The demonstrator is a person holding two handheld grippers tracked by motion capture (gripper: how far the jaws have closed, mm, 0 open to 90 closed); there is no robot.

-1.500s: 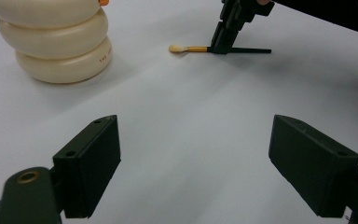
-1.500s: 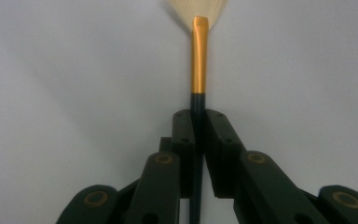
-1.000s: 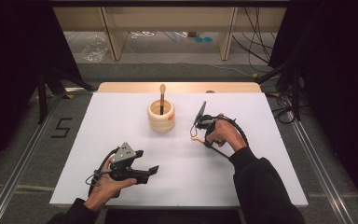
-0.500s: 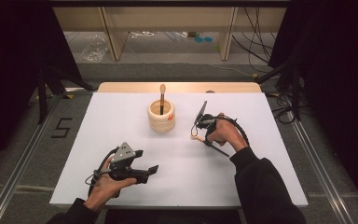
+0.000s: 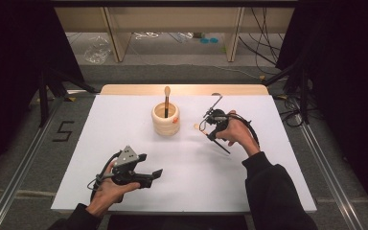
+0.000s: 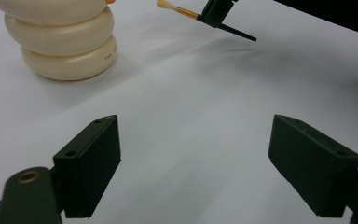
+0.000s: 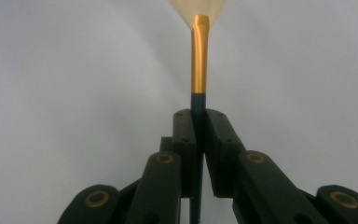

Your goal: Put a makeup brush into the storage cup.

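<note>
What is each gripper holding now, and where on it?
Right gripper clamps the brush by its dark handle, below the gold ferrule. Left gripper holds nothing.

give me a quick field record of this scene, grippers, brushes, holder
right gripper: shut on brush, clamped on the dark handle below the gold ferrule
brush bristles: pale, pointing toward the holder
holder: cream, ribbed, upright on the white table
second brush: standing in the holder, bristles up
left gripper: open, nothing between its jaws, apart from the holder
</note>
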